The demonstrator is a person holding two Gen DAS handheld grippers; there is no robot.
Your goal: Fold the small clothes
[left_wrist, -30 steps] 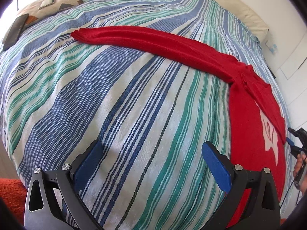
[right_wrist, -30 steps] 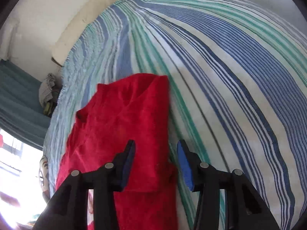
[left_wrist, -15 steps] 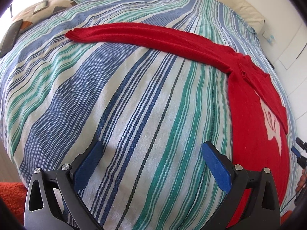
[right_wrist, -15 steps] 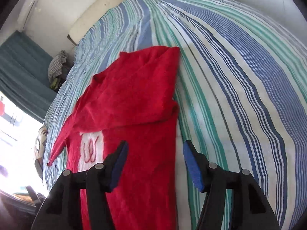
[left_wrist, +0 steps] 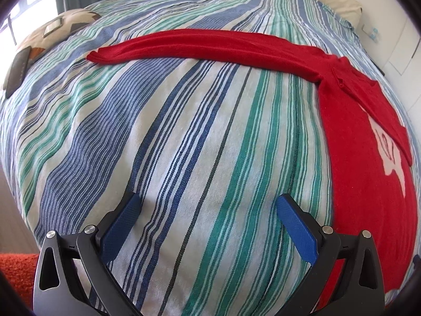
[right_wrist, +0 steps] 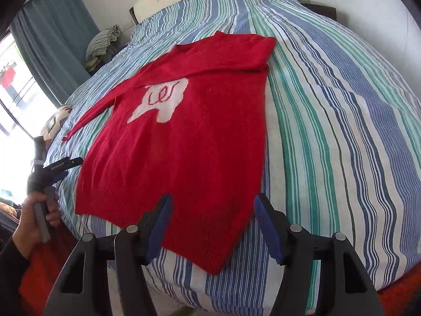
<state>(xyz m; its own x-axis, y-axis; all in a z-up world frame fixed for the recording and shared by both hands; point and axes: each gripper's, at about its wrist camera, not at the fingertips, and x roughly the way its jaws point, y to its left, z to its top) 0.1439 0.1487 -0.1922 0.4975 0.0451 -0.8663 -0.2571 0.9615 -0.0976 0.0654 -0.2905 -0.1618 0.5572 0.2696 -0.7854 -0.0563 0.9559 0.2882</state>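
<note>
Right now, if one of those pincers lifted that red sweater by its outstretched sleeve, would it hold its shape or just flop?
Probably flop: the red sweater is soft knit lying flat and following the striped bedspread, so it looks limp. The long sleeve would likely rise first and drag the body after it. The knit looks textured, so the open left gripper should hold it without slipping.

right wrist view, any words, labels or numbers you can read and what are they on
Red looping script on the white patch of the red sweater: reads roughly like "ler", not clearly legible.
Small pale print on the black body of the left gripper: too small and blurred to read.
In the left wrist view the patch is partly covered by the folded sleeve; only fragments show.
Nothing else readable.
</note>
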